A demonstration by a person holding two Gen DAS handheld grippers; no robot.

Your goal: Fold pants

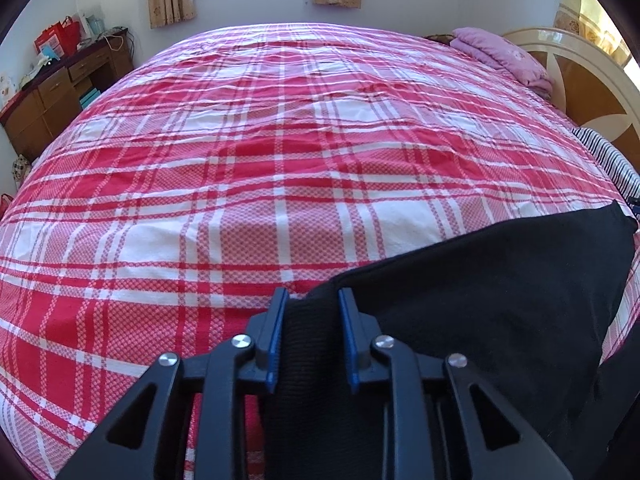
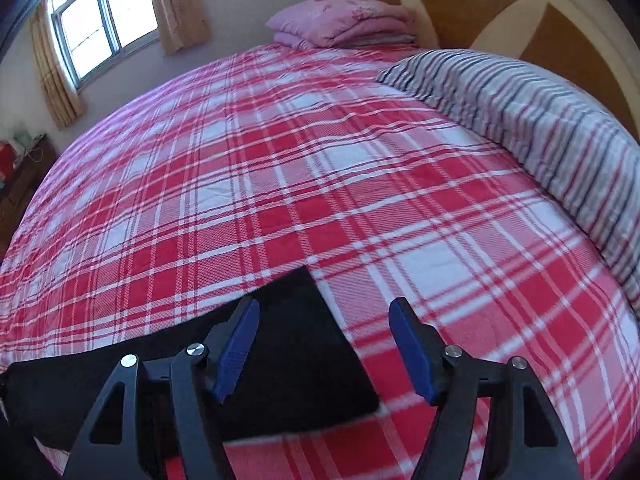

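Grasping stage: the left tool [image 1: 313,340] pinches a bunched end of the black pants [image 1: 500,280] lying at the plaid bed's [image 1: 240,160] 5 o'clock edge, while the right tool [image 2: 324,344] hangs wide (nothing held) over their corner, which it must close on next.

The pants [image 1: 500,280] are black, of a plain matte fabric, and lie flat along the near edge of a red-and-white plaid bedspread [image 1: 260,160]. One end shows a straight hem with a square corner [image 2: 306,270] pointing toward the far side. A bunched portion rises at the near left.
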